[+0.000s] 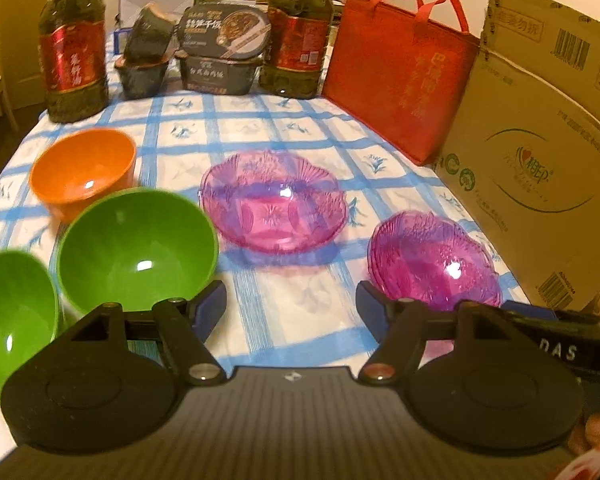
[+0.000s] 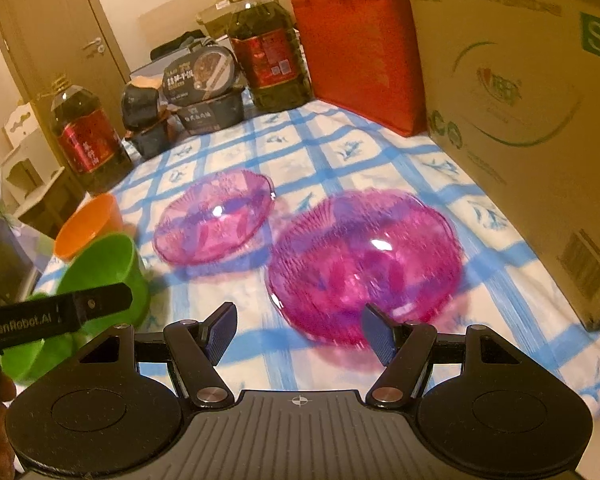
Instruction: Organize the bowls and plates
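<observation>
Two clear pink plates lie on the blue-checked cloth: a far one and a near one. An orange bowl and two green bowls stand at the left; one green bowl also shows in the right wrist view. My left gripper is open and empty, between the near green bowl and the near pink plate. My right gripper is open and empty, its right finger over the near plate's front rim.
Two oil bottles, dark food boxes, a red bag and a large cardboard box line the back and right of the table. A door stands at the far left.
</observation>
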A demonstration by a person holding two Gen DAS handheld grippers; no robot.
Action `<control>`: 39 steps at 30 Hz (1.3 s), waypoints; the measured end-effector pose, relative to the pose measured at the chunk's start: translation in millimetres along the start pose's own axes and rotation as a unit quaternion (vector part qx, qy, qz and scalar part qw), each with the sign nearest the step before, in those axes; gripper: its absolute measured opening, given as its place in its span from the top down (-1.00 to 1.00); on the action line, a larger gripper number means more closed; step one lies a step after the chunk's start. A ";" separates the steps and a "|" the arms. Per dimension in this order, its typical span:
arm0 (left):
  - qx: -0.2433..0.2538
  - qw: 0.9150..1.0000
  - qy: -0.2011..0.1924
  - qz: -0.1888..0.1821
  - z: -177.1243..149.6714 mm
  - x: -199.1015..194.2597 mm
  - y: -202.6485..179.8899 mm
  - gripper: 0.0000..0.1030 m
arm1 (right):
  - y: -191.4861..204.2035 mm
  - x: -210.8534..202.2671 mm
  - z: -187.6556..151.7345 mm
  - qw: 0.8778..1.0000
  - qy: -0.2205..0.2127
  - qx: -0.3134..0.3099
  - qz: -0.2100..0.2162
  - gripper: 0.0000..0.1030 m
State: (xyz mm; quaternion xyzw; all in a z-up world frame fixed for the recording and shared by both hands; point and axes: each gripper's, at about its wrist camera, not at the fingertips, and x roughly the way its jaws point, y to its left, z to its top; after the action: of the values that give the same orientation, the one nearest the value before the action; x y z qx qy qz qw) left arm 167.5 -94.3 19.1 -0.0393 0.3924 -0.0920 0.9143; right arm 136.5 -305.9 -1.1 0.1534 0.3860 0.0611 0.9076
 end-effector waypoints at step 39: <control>0.112 0.979 0.167 0.038 124.0 220.6 63.8 0.37 | 20.0 215.8 106.7 0.991 0.117 -0.065 0.016 0.11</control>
State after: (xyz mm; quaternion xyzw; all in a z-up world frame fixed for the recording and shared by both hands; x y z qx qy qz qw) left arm 415.1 -75.8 -61.4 0.0938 0.5276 -0.1060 0.8376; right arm 363.2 -262.2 -71.9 0.0917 0.4823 0.1184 0.8631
